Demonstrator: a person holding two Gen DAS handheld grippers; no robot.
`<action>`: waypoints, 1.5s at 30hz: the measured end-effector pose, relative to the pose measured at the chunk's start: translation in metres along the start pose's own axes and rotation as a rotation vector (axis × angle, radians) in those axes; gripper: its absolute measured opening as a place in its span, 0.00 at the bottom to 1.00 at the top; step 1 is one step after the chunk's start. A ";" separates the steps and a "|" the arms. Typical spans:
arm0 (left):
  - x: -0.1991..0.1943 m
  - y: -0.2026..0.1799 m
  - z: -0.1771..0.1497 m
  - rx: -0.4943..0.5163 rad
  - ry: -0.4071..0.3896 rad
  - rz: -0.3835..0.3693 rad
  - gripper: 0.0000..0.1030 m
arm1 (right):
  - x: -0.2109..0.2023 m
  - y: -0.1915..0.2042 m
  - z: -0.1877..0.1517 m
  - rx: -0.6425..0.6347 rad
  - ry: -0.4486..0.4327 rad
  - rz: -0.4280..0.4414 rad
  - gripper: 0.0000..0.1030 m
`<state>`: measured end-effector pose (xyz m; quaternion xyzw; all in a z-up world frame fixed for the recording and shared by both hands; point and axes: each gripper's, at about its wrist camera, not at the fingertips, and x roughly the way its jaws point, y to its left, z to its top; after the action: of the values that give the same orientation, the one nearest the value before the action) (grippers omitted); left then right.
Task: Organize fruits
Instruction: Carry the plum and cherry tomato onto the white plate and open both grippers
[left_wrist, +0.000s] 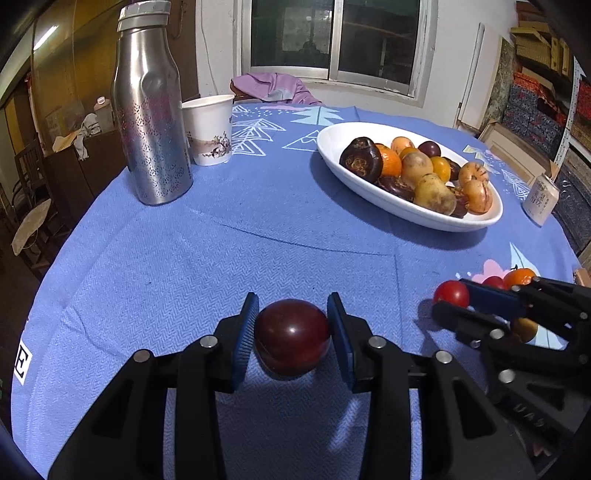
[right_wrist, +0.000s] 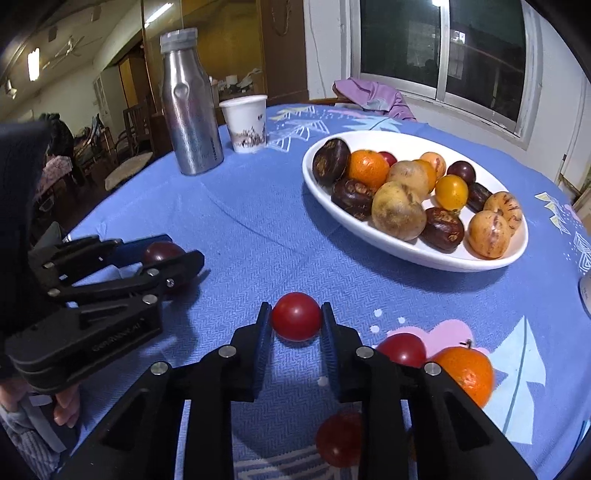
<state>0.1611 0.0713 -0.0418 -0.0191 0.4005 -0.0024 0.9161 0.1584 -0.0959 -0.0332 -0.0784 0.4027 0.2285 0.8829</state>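
On the blue cloth, left gripper squeezing a dark plum; right gripper squeezing a red tomato; fruit bowl at 2 o'clock

Both grippers were matte black plastic linkages, each joint pinned with a round silver screw. The left gripper and the right gripper had ribbed blue pads lining their jaws. A dark sleeve covered the person's left arm.
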 end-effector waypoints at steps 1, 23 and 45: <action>-0.001 0.000 0.000 0.002 -0.007 0.004 0.37 | -0.007 -0.003 0.000 0.013 -0.019 0.007 0.26; -0.025 -0.061 0.053 0.111 -0.149 0.043 0.37 | -0.106 -0.110 0.023 0.266 -0.247 -0.011 0.26; 0.066 -0.135 0.114 0.185 -0.187 0.022 0.37 | 0.006 -0.159 0.080 0.322 -0.148 -0.079 0.26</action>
<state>0.2911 -0.0616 -0.0078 0.0697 0.3118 -0.0274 0.9472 0.2903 -0.2082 0.0082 0.0652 0.3646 0.1311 0.9196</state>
